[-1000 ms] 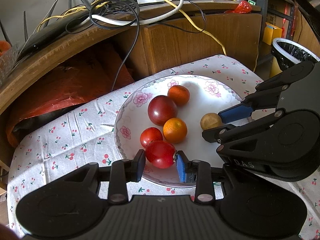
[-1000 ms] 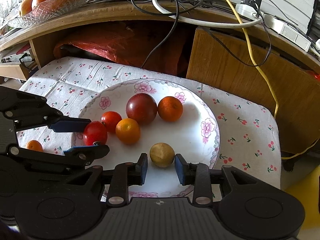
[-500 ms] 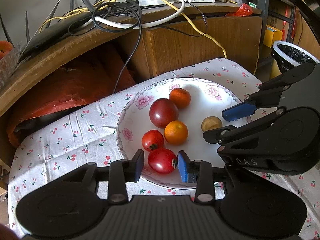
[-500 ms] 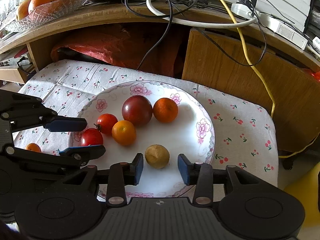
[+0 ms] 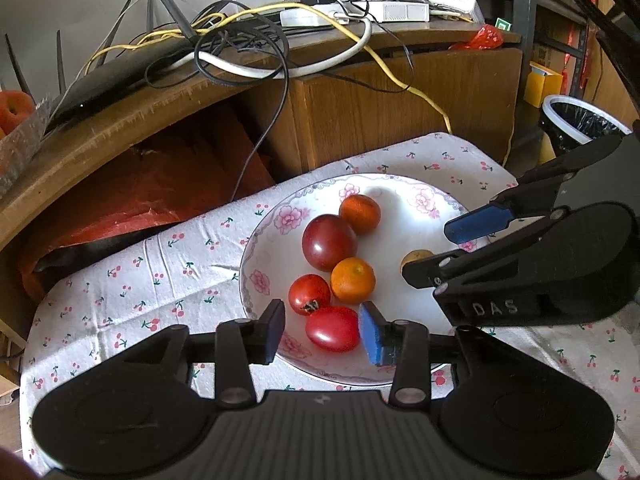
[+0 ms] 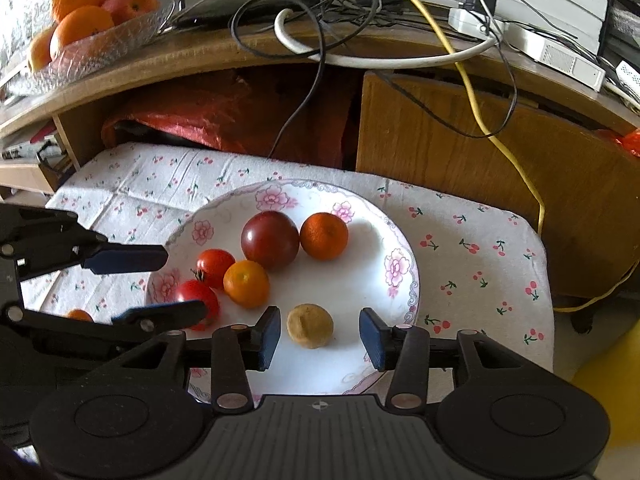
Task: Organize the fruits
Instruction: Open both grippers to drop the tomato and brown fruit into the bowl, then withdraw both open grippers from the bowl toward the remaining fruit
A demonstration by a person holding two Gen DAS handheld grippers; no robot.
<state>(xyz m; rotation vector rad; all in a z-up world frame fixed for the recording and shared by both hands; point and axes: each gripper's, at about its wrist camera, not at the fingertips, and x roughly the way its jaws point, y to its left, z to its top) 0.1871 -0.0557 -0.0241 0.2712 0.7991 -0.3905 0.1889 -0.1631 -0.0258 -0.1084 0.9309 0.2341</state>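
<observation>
Both cams sit behind their own claw, looking forward and down along the fingers. We see the left claw (image 5: 322, 330) low in the left view, close over the near rim of the flowered plate (image 5: 256, 248). The right claw (image 6: 318, 336) sits the same way in the right view, close over the plate's near edge (image 6: 404, 280). Each view catches the other claw side-on: right claw (image 5: 440, 252) to the right of ours, left claw (image 6: 180, 284) to the left. Shared: plate, its fruit, cherry-print cloth (image 6: 472, 248), wooden surface (image 5: 120, 120) with cables beyond both claws.
</observation>
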